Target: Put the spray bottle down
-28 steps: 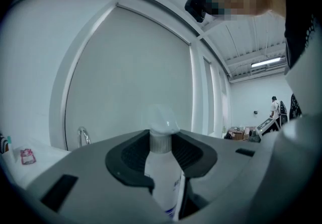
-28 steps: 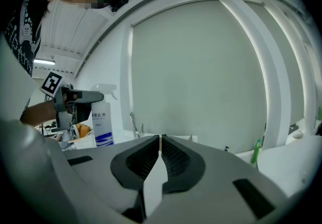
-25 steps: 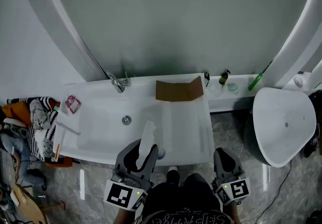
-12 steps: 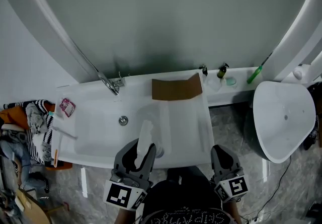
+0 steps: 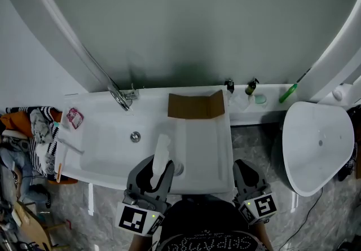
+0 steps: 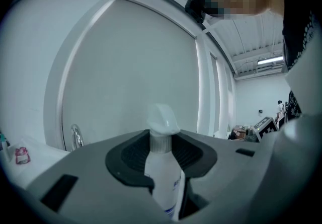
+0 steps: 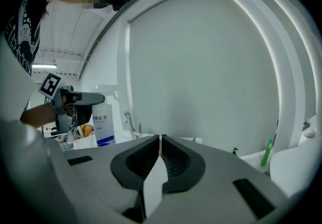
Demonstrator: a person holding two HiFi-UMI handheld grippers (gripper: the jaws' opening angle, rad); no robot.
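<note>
White spray bottle [image 5: 162, 151] is clamped in your left gripper [image 5: 159, 168]. In the left gripper view the jaws press on both sides of its body just below the neck, and the nozzle cap pokes up above them. It's upright, sitting over the front edge of the washbasin top [image 5: 217, 142], roughly halfway along that edge and a bit right of the drain [image 5: 135, 137]. I can't tell from any view whether its base is touching the surface.

Your right gripper [image 5: 246, 172] has its jaws pressed together with nothing between them. It's just off the front right corner of the washbasin top, over the floor and well apart from the bottle. From the right gripper view you can see the bottle off to the left with the other gripper wrapped round it.

Other stuff on the top:
- a piece of brown cardboard [image 5: 194, 106] against the back edge, toward the right back corner
- the tap [image 5: 119, 97] at the back edge, left of the cardboard
- a pink packet [image 5: 74, 118] by the left back corner

A green thing [image 5: 287, 93] lies on the ledge past the right back corner.
</note>
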